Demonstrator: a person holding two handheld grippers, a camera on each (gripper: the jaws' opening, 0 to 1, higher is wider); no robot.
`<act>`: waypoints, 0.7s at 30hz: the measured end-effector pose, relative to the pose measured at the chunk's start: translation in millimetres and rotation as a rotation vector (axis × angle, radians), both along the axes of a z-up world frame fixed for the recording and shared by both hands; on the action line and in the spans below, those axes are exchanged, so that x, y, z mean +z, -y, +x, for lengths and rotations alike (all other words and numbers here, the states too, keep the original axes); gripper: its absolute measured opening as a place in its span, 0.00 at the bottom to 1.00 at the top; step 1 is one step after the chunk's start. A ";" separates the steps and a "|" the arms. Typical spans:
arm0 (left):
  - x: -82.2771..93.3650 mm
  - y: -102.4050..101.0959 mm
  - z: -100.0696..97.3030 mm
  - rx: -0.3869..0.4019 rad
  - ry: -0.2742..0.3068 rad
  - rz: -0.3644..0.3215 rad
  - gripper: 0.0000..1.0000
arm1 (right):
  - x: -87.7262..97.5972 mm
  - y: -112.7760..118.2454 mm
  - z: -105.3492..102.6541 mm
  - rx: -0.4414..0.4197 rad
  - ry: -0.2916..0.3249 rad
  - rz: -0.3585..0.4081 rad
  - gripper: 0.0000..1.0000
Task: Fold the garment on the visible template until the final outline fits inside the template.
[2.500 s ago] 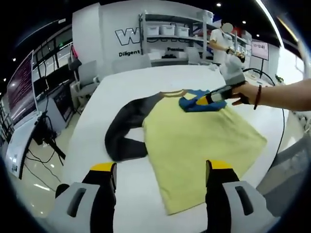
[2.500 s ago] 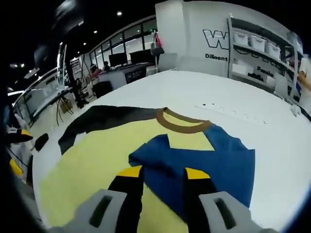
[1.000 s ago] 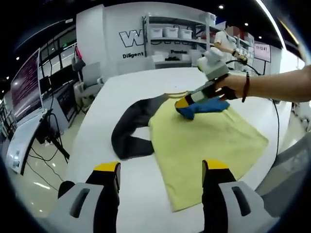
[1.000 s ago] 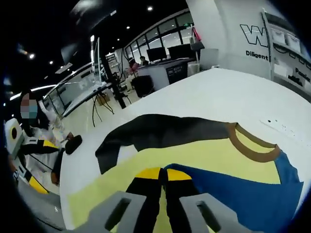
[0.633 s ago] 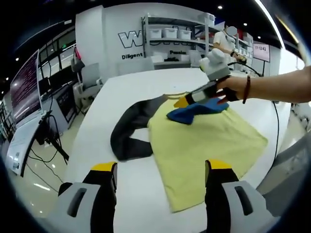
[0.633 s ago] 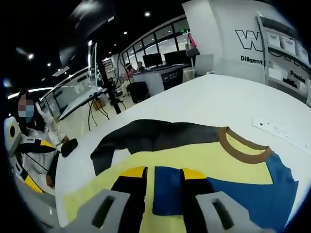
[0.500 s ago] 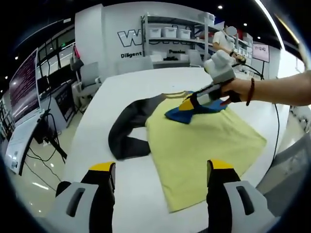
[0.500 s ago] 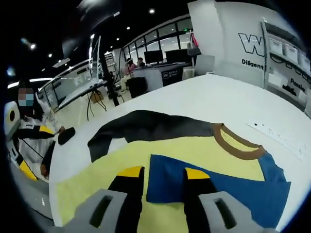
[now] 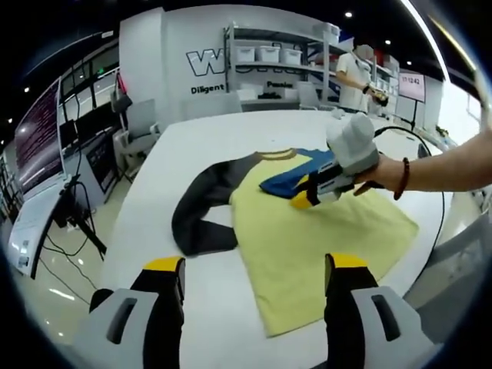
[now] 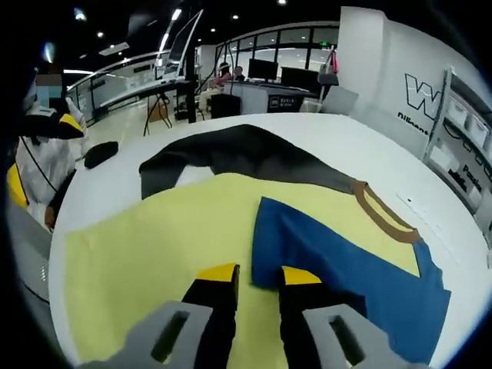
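The left gripper [image 9: 254, 277] hangs with its jaws wide apart and nothing between them, above the near edge of the white table [image 9: 192, 323]. The right gripper [image 10: 257, 274], jaws parted with a small gap and gripping nothing, sits over the yellow T-shirt [image 10: 154, 246] just beside the blue sleeve [image 10: 338, 261] folded across its chest; the dark sleeve [image 9: 201, 207] lies spread on the table

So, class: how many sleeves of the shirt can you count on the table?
2. The dark sleeve lies spread out from the yellow body onto the white table; the blue sleeve is folded over the body, by the right gripper.
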State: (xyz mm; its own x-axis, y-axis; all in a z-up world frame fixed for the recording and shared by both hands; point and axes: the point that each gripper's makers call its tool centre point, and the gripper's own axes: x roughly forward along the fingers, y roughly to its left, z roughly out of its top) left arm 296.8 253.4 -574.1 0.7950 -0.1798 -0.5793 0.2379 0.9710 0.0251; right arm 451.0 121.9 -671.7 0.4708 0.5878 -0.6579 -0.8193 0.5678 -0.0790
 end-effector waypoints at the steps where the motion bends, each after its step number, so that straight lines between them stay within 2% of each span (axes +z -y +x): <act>1: -0.4 -0.4 -0.3 0.001 -0.001 0.001 0.73 | -0.1 1.0 1.0 -0.002 0.001 -0.003 0.09; 6: -2.2 -1.0 -1.9 -0.001 -0.008 0.005 0.72 | 0.0 3.5 4.0 -0.041 -0.026 0.022 0.05; 8: -2.5 -0.6 -1.9 -0.006 -0.010 0.008 0.72 | 1.0 2.6 3.2 -0.045 -0.024 0.023 0.00; 11: -2.7 -0.6 -1.8 -0.009 -0.010 0.009 0.71 | 3.1 -2.0 1.7 -0.047 -0.027 0.023 0.00; 21: -5.0 -1.5 -4.3 -0.016 -0.020 0.019 0.71 | 9.4 -32.5 -6.5 -0.109 -0.084 0.065 0.00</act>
